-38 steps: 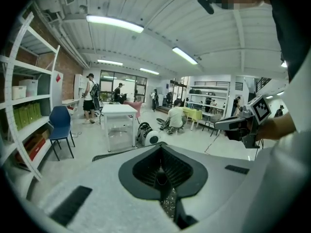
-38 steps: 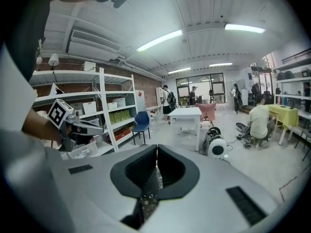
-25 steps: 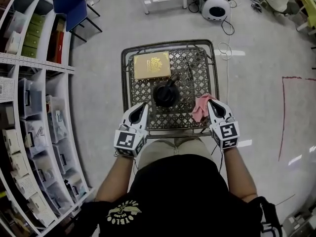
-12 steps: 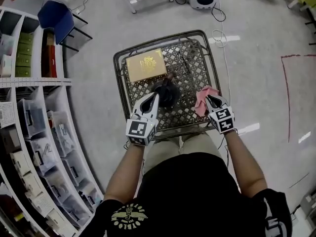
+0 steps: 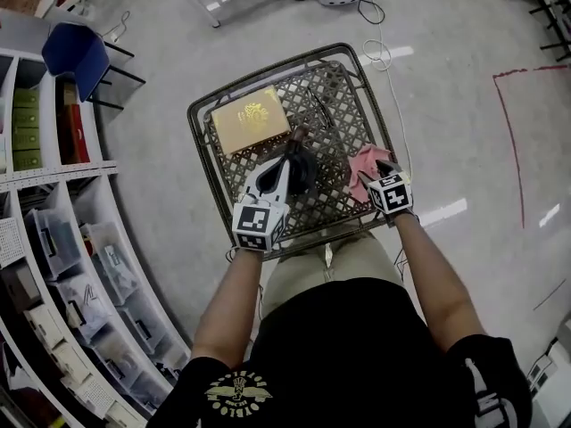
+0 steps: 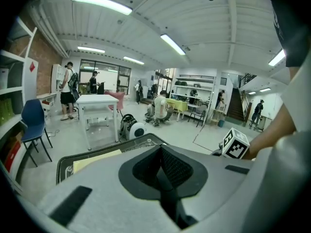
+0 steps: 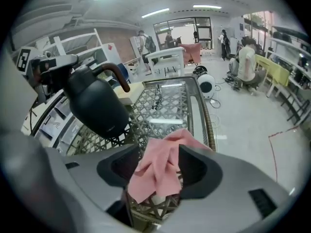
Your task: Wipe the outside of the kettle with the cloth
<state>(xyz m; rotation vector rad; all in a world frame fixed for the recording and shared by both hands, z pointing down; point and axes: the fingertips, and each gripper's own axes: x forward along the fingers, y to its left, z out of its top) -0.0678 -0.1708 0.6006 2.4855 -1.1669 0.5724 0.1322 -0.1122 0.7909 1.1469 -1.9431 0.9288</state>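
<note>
One black kettle stands mid-table on the lattice table. The left gripper, jaws shut on nothing, merely rests against the kettle's top, so a firm wipe could tip it. The right gripper is closed on just a fold of the pink cloth, which may slip free.

Open lattice top btwn kettle & cloth; blocked back-left by box; hemmed left by shelving; open floor right.
</note>
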